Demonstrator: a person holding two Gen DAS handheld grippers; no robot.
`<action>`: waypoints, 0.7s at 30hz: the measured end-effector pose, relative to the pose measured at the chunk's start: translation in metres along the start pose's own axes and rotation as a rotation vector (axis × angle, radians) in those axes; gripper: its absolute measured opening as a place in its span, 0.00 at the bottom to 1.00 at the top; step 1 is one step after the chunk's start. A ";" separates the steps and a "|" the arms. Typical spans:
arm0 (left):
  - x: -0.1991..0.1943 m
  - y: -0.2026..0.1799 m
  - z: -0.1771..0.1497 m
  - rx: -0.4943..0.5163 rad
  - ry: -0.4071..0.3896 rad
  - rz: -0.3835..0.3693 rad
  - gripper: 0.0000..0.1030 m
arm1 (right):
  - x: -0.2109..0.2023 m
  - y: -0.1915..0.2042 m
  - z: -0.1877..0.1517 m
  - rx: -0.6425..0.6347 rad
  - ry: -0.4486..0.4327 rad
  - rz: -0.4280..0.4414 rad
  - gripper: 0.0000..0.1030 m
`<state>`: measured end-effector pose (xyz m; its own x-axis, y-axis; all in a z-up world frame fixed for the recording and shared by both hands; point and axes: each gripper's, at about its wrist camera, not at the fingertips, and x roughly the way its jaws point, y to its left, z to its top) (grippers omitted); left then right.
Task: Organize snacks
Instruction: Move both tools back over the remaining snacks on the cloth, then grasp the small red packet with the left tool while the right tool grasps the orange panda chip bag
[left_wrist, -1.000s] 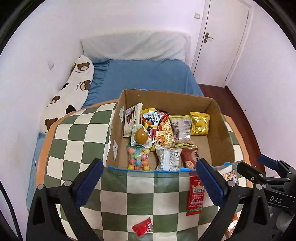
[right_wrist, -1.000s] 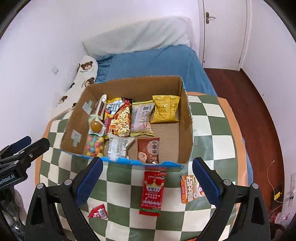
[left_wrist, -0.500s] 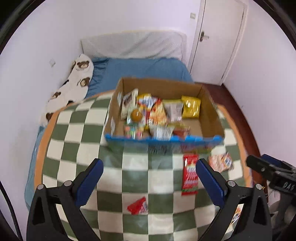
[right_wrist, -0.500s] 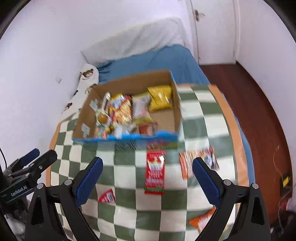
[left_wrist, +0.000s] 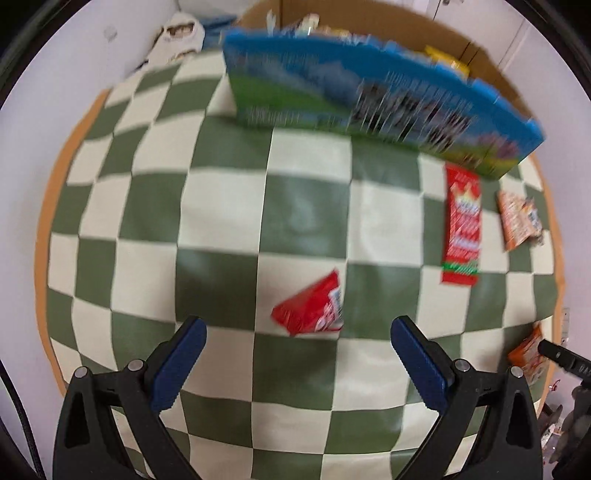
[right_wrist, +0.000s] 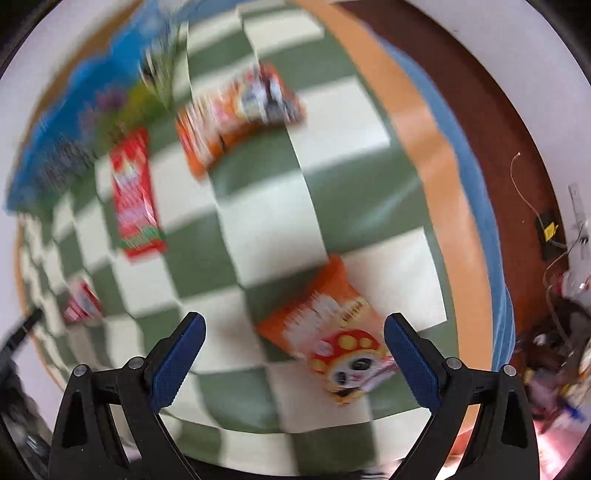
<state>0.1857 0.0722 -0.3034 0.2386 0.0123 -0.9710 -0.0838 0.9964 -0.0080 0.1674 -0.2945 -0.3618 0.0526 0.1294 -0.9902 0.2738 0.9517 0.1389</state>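
My left gripper (left_wrist: 295, 328) is open just above a small red snack packet (left_wrist: 310, 310) lying on the checkered table. Farther off stands the cardboard snack box (left_wrist: 369, 96) with its blue printed front; a long red packet (left_wrist: 461, 229) and an orange packet (left_wrist: 517, 221) lie before it. My right gripper (right_wrist: 293, 325) is open over an orange panda-print packet (right_wrist: 332, 343) near the table's right edge. The blurred right wrist view also holds the long red packet (right_wrist: 135, 192), another orange packet (right_wrist: 236, 114), the small red packet (right_wrist: 81, 302) and the box (right_wrist: 74, 103).
The round table (left_wrist: 221, 221) has a green-and-white checkered cloth with an orange rim (right_wrist: 424, 147). A bear-print pillow (left_wrist: 181, 33) lies behind the table. The floor to the right holds cables and clutter (right_wrist: 561, 295). The other gripper's tip (left_wrist: 565, 358) shows at the right edge.
Both grippers have dropped and tilted down toward the table. The box has slid to the top of each view; the left now hovers at the small red packet, the right at the panda packet.
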 end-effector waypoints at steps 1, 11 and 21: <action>0.006 0.001 -0.003 -0.003 0.018 0.003 0.99 | 0.008 -0.001 -0.004 -0.024 0.011 -0.026 0.96; 0.031 0.019 -0.011 -0.029 0.084 0.020 0.99 | 0.062 0.012 -0.021 0.108 0.129 0.218 0.88; 0.069 0.004 0.008 0.015 0.207 -0.088 0.92 | 0.059 0.036 -0.010 0.052 0.134 0.187 0.89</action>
<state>0.2090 0.0781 -0.3683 0.0402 -0.0907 -0.9951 -0.0566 0.9941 -0.0929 0.1706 -0.2497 -0.4154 -0.0204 0.3415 -0.9397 0.3205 0.8925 0.3174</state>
